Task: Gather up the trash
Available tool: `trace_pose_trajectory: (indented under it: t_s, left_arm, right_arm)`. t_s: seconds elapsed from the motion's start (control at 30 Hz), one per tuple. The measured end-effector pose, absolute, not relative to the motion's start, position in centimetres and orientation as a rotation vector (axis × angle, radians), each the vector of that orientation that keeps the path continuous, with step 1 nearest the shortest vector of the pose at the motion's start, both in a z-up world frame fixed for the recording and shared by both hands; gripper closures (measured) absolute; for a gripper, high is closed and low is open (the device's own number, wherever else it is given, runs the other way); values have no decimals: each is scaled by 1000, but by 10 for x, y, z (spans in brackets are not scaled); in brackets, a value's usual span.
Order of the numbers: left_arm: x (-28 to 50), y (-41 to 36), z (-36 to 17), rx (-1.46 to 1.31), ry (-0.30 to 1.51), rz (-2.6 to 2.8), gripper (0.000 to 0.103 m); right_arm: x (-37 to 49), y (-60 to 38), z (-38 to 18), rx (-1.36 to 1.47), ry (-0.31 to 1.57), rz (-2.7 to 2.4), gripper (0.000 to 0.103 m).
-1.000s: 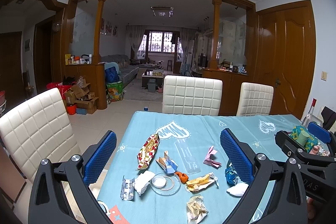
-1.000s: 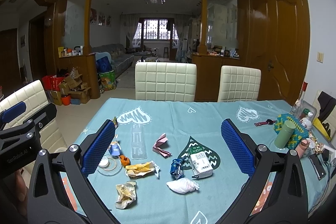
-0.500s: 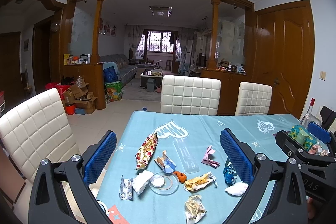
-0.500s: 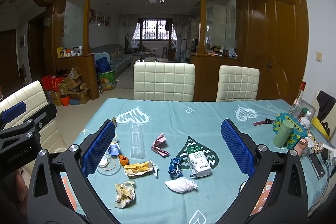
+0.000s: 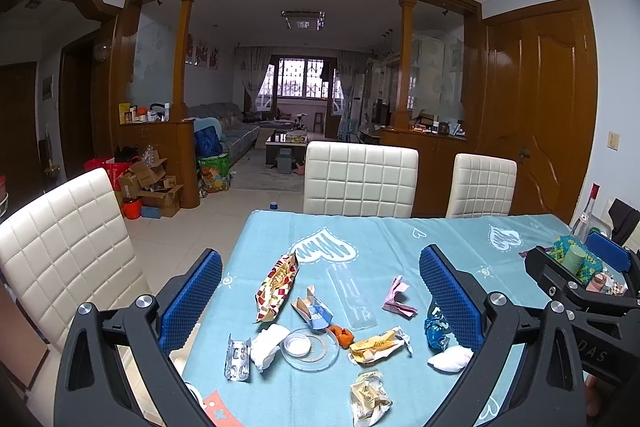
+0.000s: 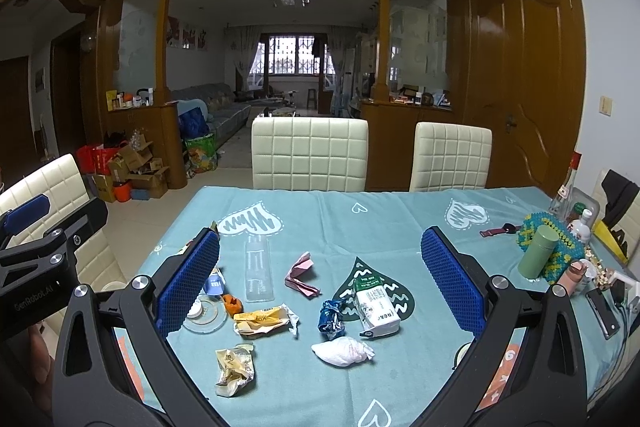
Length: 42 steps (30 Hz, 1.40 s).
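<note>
table (image 6: 400, 211): trash strewn mid-cloth | left gripper (image 5: 320, 291), right gripper (image 6: 320, 275): jaws wide, empty, above it | milk pouch (image 6: 376, 307): soft, pinch its middle | tissue wad (image 6: 340, 349), gold wrapper (image 6: 234, 371): light, crushable, pinch bulk

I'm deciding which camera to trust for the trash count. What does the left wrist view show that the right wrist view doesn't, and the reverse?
Only the left wrist view shows the red-and-yellow snack bag, the blister pack and the crumpled tissue. Only the right wrist view shows the milk carton and the watch. Both show the pink paper, the blue wrapper and the yellow wrapper.
</note>
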State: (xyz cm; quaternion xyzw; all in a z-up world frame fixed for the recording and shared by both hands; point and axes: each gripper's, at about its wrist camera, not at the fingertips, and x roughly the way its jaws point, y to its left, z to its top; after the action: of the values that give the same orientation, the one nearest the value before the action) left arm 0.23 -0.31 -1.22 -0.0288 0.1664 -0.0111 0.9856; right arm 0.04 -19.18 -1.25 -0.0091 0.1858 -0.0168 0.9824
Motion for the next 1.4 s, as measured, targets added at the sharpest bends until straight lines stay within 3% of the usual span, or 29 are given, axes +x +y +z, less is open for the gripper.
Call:
trace_pose_trajectory:
  t_s: [0.47,1.07,1.13,1.17,1.27,1.33,1.4]
  left_arm:
    - [29,-13,-42,-26,446,-29,6]
    - [83,-73,-189,51,950,-92,7]
    - [85,-77,-197,58,968,-71,9]
    - [87,-78,-201,66,980,-56,16]
    - [93,-78,-213,41,1031,-48,35]
    - [96,-77,-222,25,1066,-47,41]
    - [95,-76,-223,10,1072,-51,49]
  right_arm:
    - [26,-211,-44,-27,439,-59,3]
    - [101,-263,-191,-91,808,50,3]
    - [108,-257,-203,-104,840,102,4]
    - [111,-254,-208,-111,850,122,5]
    - [120,-246,-221,-122,886,172,17]
    - [125,-244,-229,-123,919,200,28]
    - [129,-242,-239,-112,974,224,58]
